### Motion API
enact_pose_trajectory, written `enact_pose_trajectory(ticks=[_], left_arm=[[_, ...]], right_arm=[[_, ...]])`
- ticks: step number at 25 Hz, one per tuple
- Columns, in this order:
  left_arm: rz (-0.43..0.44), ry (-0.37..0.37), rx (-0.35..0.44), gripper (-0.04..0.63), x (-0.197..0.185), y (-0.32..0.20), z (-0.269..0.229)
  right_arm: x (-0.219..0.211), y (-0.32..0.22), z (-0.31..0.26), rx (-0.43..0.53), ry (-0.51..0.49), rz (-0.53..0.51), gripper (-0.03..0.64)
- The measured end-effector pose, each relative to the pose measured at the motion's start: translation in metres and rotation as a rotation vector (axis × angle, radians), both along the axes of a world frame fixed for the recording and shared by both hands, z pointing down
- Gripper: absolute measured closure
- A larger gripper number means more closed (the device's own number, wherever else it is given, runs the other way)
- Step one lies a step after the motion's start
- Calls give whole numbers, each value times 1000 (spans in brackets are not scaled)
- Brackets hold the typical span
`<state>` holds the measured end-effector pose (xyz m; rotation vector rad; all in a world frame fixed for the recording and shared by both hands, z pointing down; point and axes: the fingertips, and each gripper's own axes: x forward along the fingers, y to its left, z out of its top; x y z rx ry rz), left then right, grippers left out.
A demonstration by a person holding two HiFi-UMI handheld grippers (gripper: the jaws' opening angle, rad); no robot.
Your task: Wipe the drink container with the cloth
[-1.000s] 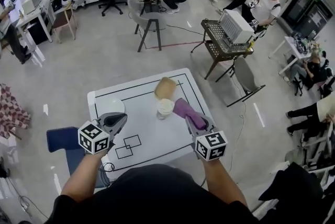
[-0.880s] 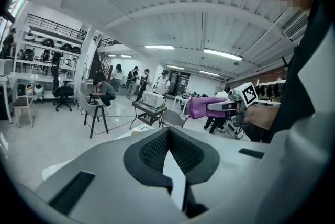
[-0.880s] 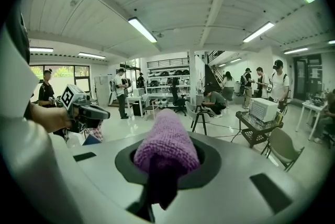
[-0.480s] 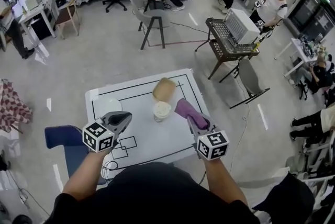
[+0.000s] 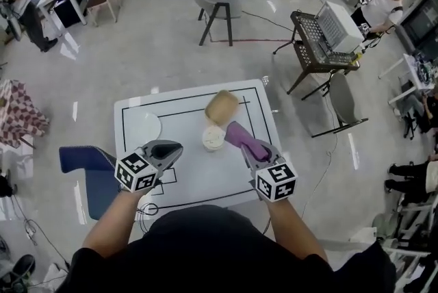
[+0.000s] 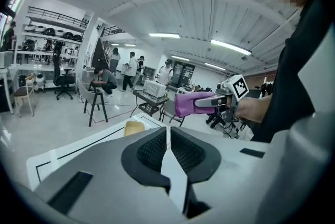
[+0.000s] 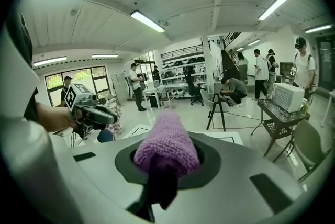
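The drink container (image 5: 213, 138), a cup with a white lid, stands upright near the middle of the white table (image 5: 191, 175). Just right of it is a purple cloth (image 5: 239, 137), and my right gripper (image 5: 248, 148) is shut on it; in the right gripper view the cloth (image 7: 166, 142) bulges out between the jaws. Whether cloth and cup touch I cannot tell. My left gripper (image 5: 171, 148) hovers left of the cup, shut and empty, its pads (image 6: 155, 150) meeting. The left gripper view also shows the cloth (image 6: 194, 104) held level above the table.
A tan container (image 5: 221, 106) lies on the table behind the cup. A white round plate (image 5: 144, 126) sits at the table's left. A blue chair (image 5: 85, 160) stands by the left edge. Several people, chairs and a metal cart (image 5: 321, 45) are farther off.
My left gripper has drifted right, toward the cup. The right gripper keeps the cloth beside the cup. The head view has shifted a little.
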<state>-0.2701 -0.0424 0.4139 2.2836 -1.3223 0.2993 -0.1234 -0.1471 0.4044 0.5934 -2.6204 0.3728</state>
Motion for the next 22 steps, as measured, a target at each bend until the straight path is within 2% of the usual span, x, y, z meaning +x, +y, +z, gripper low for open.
enact_pose_trajectory(ticks=[3,13,16,22], left_arm=[[10,-3,-17,561,5,-11,16],[34,-29,-75,412,17,-48,66],[59,-78,-87,343,21,-60,83],[167,-251,-115,211,37,-80,134]], right_arm=[[-12,-4,11,-23,6,-50,532],[-49,-1,46,-123,21,-228,531],[-61,-4,55,-145,14,-265,531],[-92,6,64,-218,-14,-369,532]])
